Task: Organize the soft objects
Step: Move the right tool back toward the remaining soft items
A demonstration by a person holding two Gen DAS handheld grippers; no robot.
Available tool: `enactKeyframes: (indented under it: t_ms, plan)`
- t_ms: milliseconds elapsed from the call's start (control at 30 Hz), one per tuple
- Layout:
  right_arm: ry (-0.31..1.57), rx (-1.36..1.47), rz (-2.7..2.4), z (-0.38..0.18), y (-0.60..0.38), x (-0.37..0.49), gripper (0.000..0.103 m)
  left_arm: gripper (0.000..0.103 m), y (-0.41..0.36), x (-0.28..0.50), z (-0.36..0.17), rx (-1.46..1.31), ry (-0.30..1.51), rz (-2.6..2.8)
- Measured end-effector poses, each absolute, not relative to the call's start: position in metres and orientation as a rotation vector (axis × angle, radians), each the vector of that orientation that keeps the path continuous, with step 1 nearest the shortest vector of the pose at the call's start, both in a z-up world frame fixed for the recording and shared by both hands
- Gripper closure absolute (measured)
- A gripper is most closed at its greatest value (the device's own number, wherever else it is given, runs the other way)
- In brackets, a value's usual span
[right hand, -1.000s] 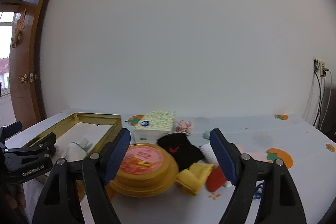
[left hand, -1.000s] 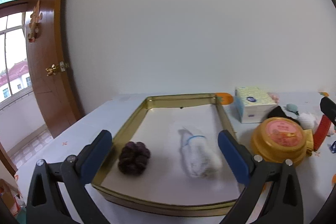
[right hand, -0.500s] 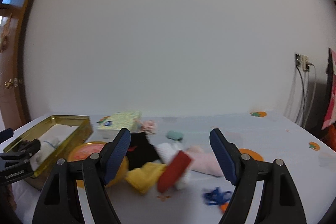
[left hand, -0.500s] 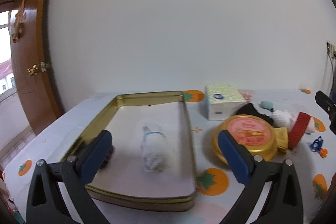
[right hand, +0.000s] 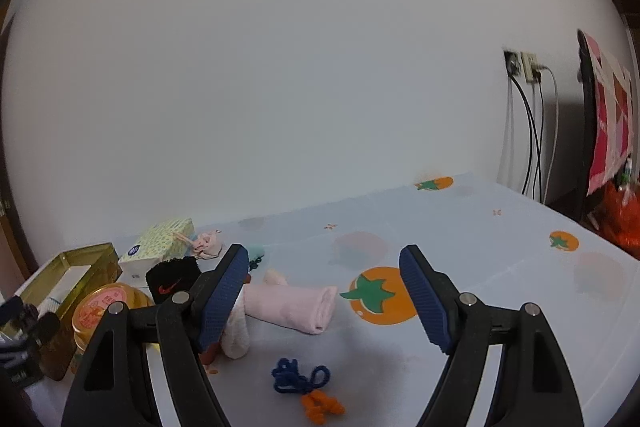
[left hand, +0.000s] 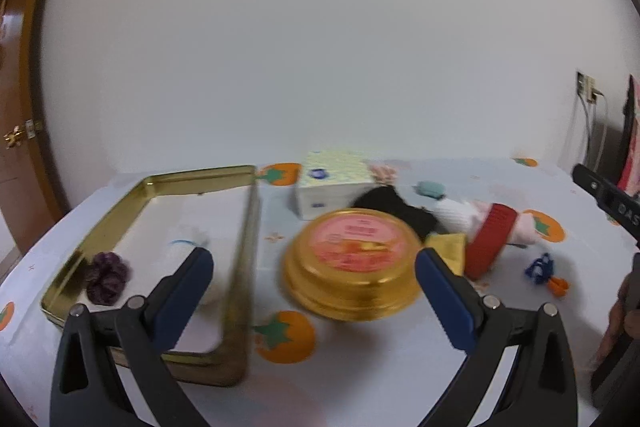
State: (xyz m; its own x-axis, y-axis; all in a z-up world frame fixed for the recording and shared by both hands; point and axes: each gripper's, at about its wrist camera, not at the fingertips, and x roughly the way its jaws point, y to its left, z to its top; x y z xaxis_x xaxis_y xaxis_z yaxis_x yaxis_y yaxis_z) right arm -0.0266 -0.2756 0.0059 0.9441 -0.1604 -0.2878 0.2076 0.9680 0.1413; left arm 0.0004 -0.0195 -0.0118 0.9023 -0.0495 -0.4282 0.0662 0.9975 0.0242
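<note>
A purple scrunchie [left hand: 107, 277] and white roll [left hand: 188, 247] lie in the gold tin [left hand: 120, 227]; both grippers' jaws gape, holding nothing.

Both wide-open grippers, left [left hand: 314, 273] and right [right hand: 322, 277], have apparently swung rightward.

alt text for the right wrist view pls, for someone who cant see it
The open right gripper hovers over a fruit-print tablecloth, empty, facing a rolled pink towel. Blue yarn and an orange piece lie nearer; a black wristband, tissue box and gold tin sit left.
</note>
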Motion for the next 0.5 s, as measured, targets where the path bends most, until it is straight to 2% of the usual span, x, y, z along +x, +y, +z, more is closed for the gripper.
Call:
enactKeyframes:
  t_ms: [200,333,500]
  plan:
    - [0.333,0.201,-0.155,0.002,-0.295,-0.022,0.023,0.001,-0.063,-0.006,-0.012,0.17,0.423,-0.143]
    - [0.498,0.181,-0.057,-0.009,-0.302,-0.01,0.025,0.001,-0.077,-0.009,-0.012,0.232,0.423,-0.177]
    - [0.687,0.101,0.069,-0.024,-0.288,-0.001,0.042,0.003,-0.076,-0.002,-0.014,0.222,0.462,-0.182]
